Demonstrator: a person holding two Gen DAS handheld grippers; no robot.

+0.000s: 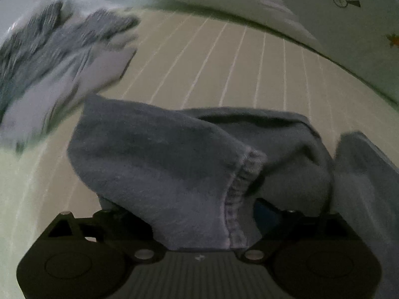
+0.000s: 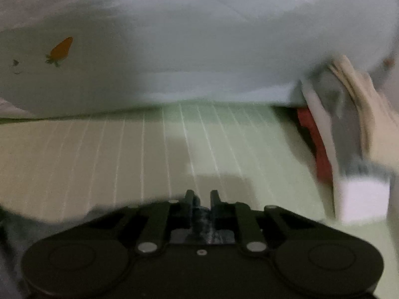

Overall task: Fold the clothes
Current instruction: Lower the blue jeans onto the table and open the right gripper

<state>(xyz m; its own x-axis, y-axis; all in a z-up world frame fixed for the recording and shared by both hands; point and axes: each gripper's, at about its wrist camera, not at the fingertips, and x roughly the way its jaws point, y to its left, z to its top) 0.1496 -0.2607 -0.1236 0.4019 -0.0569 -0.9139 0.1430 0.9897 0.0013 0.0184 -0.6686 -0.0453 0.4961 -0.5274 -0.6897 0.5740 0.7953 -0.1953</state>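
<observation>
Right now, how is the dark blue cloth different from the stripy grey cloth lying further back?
The dark blue cloth is plain and fuzzy, with a stitched hem; the stripy grey cloth has thin stripes and pale patches. The blue one is bunched up right at the left gripper; the stripy one lies spread further away, blurred. Both rest on the lined green sheet.

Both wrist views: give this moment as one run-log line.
left gripper: open, grey garment draped over it | right gripper: shut, nothing visibly held | surface: striped bedsheet | side: folded stack
</observation>
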